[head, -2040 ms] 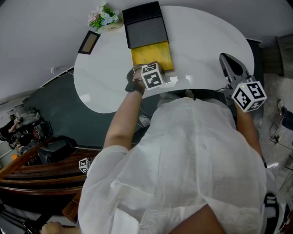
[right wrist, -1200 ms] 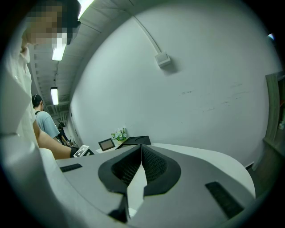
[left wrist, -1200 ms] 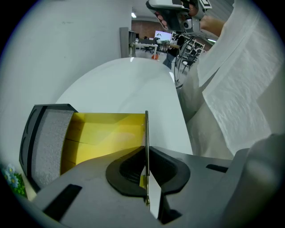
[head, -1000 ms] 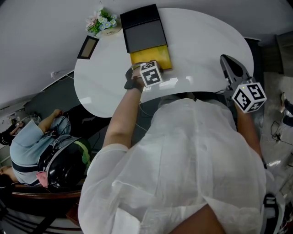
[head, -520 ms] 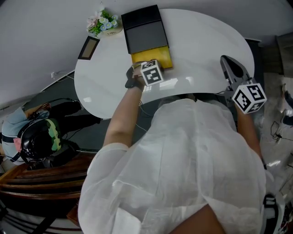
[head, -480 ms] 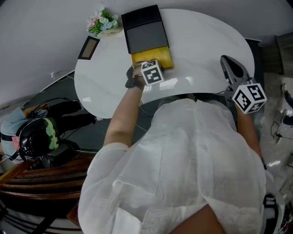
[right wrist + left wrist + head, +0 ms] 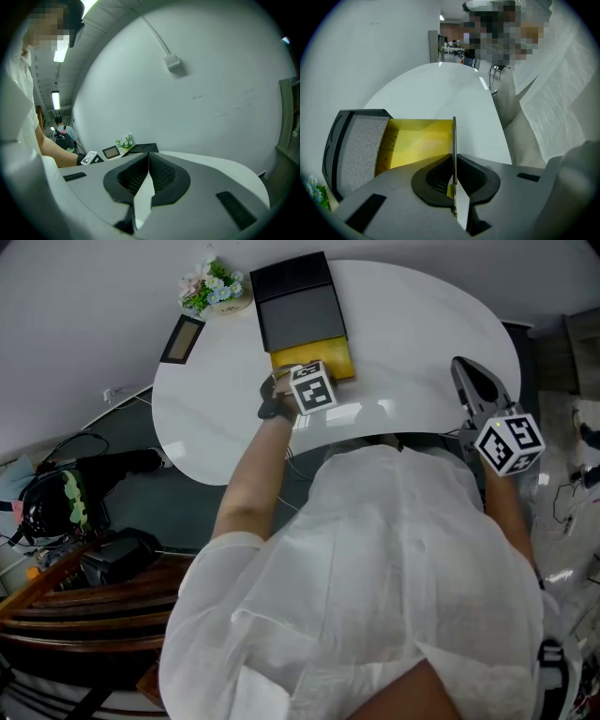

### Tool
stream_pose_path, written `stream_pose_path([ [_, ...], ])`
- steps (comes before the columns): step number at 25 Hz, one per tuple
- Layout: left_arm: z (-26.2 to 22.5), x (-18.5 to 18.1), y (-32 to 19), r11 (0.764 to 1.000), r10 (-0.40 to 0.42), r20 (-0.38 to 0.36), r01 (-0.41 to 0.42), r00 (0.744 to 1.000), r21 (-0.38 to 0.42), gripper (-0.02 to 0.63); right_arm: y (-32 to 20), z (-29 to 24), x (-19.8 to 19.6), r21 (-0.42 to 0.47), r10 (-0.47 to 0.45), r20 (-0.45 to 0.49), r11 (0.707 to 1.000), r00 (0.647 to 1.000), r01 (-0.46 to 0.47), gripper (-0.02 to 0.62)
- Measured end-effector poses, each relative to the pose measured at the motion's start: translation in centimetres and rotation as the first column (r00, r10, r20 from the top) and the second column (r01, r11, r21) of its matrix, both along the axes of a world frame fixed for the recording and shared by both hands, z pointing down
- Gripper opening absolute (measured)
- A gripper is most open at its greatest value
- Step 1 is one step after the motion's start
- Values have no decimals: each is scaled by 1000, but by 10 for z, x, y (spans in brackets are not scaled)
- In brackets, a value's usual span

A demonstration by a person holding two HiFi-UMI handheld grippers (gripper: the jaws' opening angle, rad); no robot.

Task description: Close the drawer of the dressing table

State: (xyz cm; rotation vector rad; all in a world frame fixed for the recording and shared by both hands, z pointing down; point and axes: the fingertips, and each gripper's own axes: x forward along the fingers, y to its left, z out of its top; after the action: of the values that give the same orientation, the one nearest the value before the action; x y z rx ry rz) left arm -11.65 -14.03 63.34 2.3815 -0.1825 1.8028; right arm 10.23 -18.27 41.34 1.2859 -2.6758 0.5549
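My left hand-held gripper (image 7: 453, 164) points steeply down, and its jaws are pinched almost together on the thin front panel of the yellow drawer (image 7: 326, 354). In the left gripper view that panel stands edge-on between the two dark pads, which press on it from both sides. The drawer is partly out of its black case (image 7: 298, 298), and I can see its yellow floor between the case and the panel I am holding. Case and drawer sit on the white oval bench (image 7: 422, 324), towards its far side, with the open end facing the person's body.

My right hand-held gripper (image 7: 464, 367) hangs over the right end of the bench, well apart from the drawer. In the right gripper view its jaws are closed on each other with nothing between them.

At the far left edge of the bench, a small pot of flowers (image 7: 211, 279) stands near the case. A dark flat frame (image 7: 182, 337) lies just beside the pot.
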Motion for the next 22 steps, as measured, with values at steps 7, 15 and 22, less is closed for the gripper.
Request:
stream_pose_path([
  [7,-1,0,-4,1000,1,-2,-1,1000,1,31,1,-2,-1,2,1,-2,1000,1000,-1,11],
  [15,-1,-2,-8,1000,-2,0,2,1000,2,31,4,-1,-1,0,2,-6,1000,1000,-2,11],
  [22,1,-4,-13,1000,-7,3,7,1000,0,31,2,1,1,-3,7,-10,1000,1000,-7,11],
])
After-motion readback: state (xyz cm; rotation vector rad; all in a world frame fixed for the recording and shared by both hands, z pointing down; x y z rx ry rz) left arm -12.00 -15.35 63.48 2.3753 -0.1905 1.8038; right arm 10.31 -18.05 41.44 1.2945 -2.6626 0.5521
